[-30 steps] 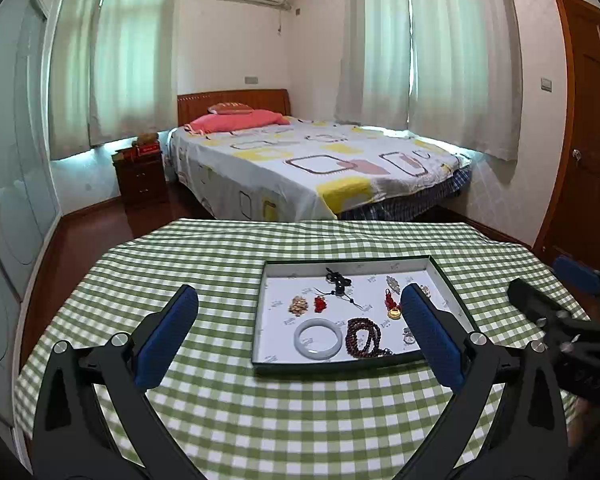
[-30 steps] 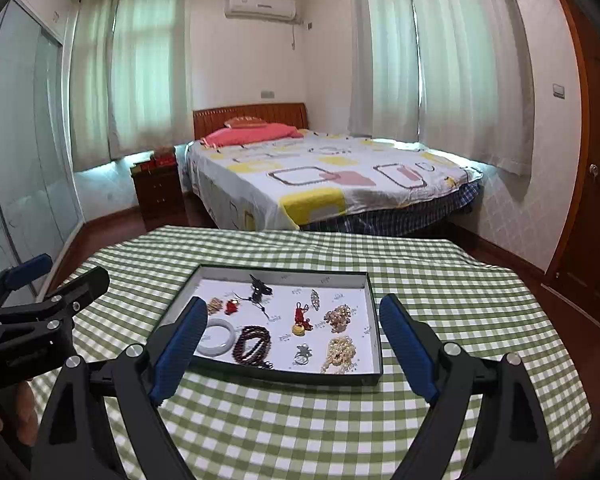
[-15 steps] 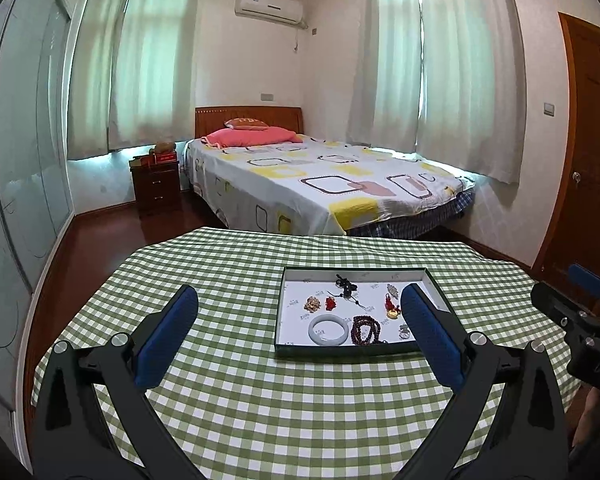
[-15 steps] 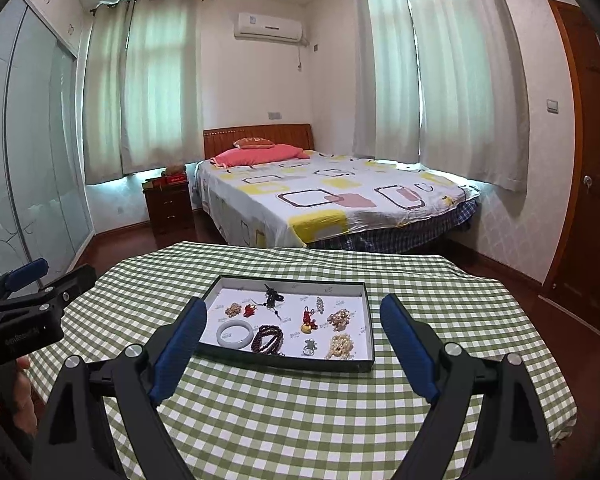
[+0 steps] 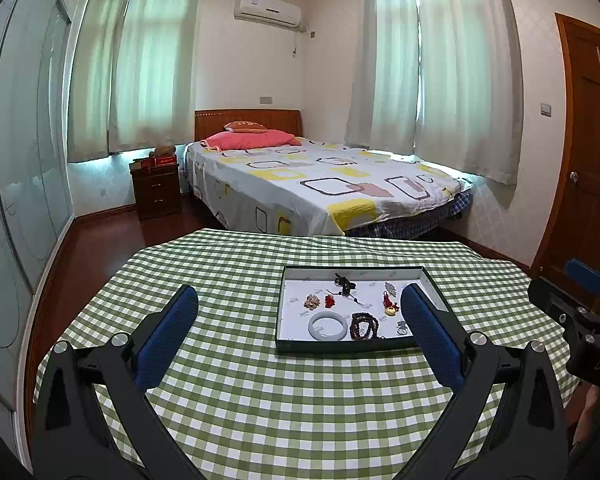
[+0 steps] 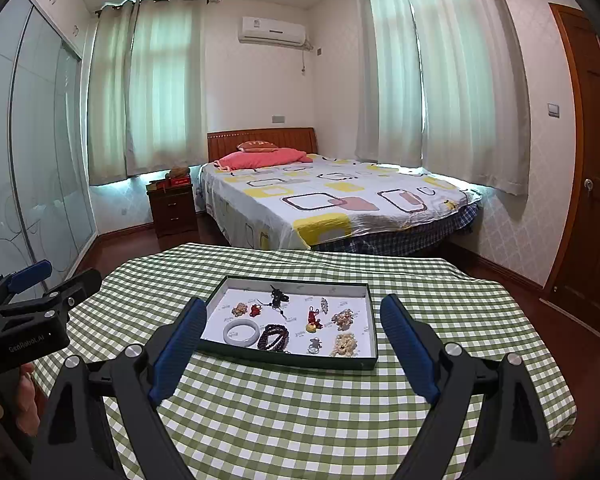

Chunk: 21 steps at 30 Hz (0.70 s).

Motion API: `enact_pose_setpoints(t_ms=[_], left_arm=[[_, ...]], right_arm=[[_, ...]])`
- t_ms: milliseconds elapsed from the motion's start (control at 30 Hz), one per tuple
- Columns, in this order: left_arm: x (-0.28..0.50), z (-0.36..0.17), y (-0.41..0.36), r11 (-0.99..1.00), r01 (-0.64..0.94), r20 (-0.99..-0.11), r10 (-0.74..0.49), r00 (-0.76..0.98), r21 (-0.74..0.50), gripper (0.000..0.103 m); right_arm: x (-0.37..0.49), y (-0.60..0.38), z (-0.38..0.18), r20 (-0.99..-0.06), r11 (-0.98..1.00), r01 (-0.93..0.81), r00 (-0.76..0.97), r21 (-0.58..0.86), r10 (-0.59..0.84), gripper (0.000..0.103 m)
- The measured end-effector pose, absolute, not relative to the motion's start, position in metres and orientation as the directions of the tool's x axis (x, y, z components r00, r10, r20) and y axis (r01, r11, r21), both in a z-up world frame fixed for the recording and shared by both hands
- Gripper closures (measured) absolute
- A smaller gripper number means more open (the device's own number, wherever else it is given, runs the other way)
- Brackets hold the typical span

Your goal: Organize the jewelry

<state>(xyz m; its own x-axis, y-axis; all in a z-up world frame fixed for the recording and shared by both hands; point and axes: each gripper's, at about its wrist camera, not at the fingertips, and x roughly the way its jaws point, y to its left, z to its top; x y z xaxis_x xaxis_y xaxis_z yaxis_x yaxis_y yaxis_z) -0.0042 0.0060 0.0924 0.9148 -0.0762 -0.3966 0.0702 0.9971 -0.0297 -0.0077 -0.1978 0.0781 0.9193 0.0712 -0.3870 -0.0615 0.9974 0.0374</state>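
Note:
A shallow dark-rimmed tray (image 5: 340, 349) (image 6: 284, 360) with a white floor lies on the green checked tablecloth (image 5: 260, 400) (image 6: 300, 412). Laid apart inside are a pale jade bangle (image 5: 327, 327) (image 6: 241, 333), dark red bead bracelets (image 5: 363, 326) (image 6: 274, 338), a gold and red charm (image 5: 390, 308) (image 6: 311, 323), a black cord pendant (image 5: 345, 283) (image 6: 278, 298), small red and beige pieces and pearl clusters (image 6: 344, 344). My left gripper (image 5: 300, 304) is open, short of the tray and to its left. My right gripper (image 6: 292, 312) is open, held back from the tray's near edge. Nothing is between either pair of fingers.
The round table's far edge drops to a dark wood floor, with a bed (image 5: 320, 184) beyond. A nightstand (image 5: 156, 188) stands at the back left, a wooden door (image 6: 596, 160) at the right. A hand (image 6: 4, 400) holds the left tool.
Both grippers have drawn back from the tray and risen slightly; the tray now looks smaller and farther off. Nearly all of that happened in the earlier half. Both stay open and empty.

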Motion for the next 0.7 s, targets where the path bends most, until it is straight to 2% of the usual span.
enact_pose_setpoints(t_ms=[700], left_arm=[[-0.0053,0.0883,0.0087,0.997,0.067,-0.402,-0.079,0.912,-0.043,0.004]], right_arm=[[-0.007,-0.1936,0.0747,-0.401,0.997,-0.062,0.913,0.039,0.073,0.017]])
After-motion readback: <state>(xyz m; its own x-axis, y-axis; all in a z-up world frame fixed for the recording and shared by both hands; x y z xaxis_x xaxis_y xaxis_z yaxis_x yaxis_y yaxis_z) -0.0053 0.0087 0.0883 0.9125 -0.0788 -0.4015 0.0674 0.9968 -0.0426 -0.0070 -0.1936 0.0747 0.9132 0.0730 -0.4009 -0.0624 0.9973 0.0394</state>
